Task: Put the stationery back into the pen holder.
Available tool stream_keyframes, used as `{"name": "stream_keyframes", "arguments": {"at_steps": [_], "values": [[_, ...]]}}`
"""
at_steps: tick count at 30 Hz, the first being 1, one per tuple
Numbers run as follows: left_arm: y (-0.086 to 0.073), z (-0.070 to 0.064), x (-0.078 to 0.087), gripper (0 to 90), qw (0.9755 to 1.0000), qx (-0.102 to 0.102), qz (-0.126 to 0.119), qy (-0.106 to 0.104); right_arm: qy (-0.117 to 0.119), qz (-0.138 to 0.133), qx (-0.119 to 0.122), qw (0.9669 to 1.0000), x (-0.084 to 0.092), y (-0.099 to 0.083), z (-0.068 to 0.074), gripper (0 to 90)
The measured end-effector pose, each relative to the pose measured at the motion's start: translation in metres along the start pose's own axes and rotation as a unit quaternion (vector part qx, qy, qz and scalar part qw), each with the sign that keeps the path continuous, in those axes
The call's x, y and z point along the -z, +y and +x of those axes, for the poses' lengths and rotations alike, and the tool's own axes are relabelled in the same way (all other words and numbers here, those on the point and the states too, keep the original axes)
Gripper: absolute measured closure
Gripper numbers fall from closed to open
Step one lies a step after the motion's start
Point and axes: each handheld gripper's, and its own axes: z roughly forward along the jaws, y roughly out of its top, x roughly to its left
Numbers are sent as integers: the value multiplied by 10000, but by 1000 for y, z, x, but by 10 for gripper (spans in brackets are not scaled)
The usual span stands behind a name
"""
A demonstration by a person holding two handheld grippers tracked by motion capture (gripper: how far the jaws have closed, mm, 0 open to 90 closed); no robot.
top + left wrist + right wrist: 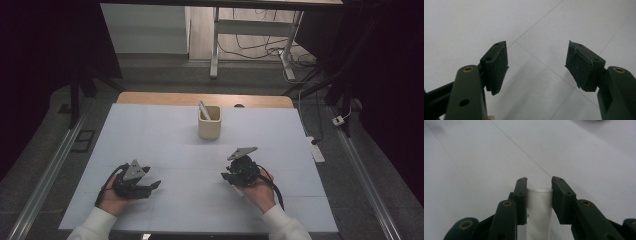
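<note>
The right gripper [539,185] squeezes a white tube [539,202] low at five o'clock on the table [150,135], the left gripper [536,67] is wide apart with nothing in it, and the cup [209,122] at twelve o'clock already has one stick, so I think the tube goes in next.

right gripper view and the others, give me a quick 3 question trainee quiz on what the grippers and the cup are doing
1. True or false: the left gripper is shut on a white tube.
2. Which gripper holds the white tube? A) left B) right C) neither
3. Fill in: the beige cup near the table's far edge holds one ___ object leaning against its rim.

Key:
1. False; its jaws stand wide apart over the bare white table.
2. B; the right gripper clamps it between its jaws.
3. Light slender; what it is cannot be told.
</note>
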Motion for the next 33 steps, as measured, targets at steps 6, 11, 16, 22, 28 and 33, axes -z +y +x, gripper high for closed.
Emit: {"name": "stream_keyframes", "arguments": {"at_steps": [6, 11, 16, 22, 28, 33], "values": [[0, 0, 1, 342, 10000, 1, -15, 5, 17, -232, -32, 9997, 6, 1, -3, 670], [0, 0, 1, 342, 10000, 0, -20, 12, 70, -424, -113, 9990, 10, 0, -8, 671], [0, 0, 1, 342, 10000, -1, -17, 18, 70, -650, -152, 9977, 18, 2, -10, 671], [0, 0, 1, 342, 10000, 7, -12, 23, 99, -962, -197, 9951, 27, 7, -13, 671], [0, -1, 1, 342, 10000, -1, -6, 46, 141, -1298, -286, 9910, 34, 17, -20, 671], [0, -1, 1, 342, 10000, 5, -16, 44, 145, -1636, -344, 9858, 39, 25, -26, 670]]}}
